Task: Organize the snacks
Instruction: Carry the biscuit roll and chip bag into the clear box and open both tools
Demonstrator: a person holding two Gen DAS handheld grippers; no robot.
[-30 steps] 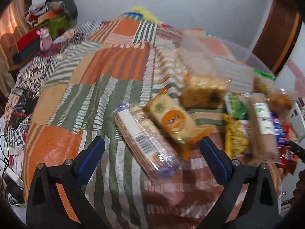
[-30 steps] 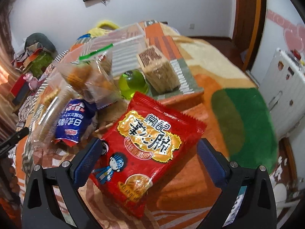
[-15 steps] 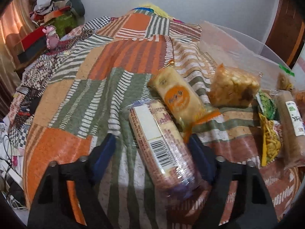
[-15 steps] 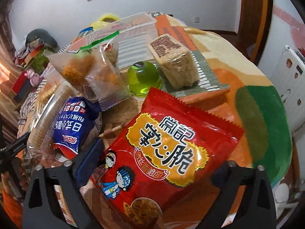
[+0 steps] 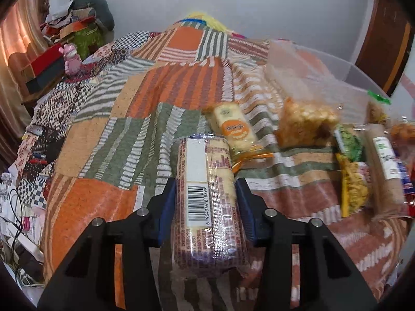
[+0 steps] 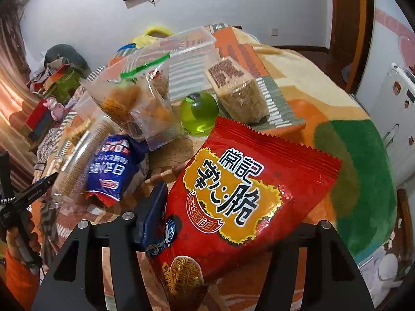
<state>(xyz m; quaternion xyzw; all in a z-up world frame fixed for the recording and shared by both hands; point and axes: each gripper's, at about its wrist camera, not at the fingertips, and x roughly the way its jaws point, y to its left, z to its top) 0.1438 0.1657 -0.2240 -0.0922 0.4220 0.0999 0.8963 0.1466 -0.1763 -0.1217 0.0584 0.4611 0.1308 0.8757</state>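
Two grips have just been closing: left gripper pinches the biscuit pack between its pads, right gripper squeezes the red noodle bag, whose slippery, puffy film could slide out on lifting.

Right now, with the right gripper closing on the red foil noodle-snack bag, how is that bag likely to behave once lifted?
The red foil noodle-snack bag is probably light and puffy, so it should lift easily. Its glossy film looks slippery and crushable: the right gripper, whose jaws have just been closing, already dents its lower edge. Held near one end, the far corner may sag or swing.
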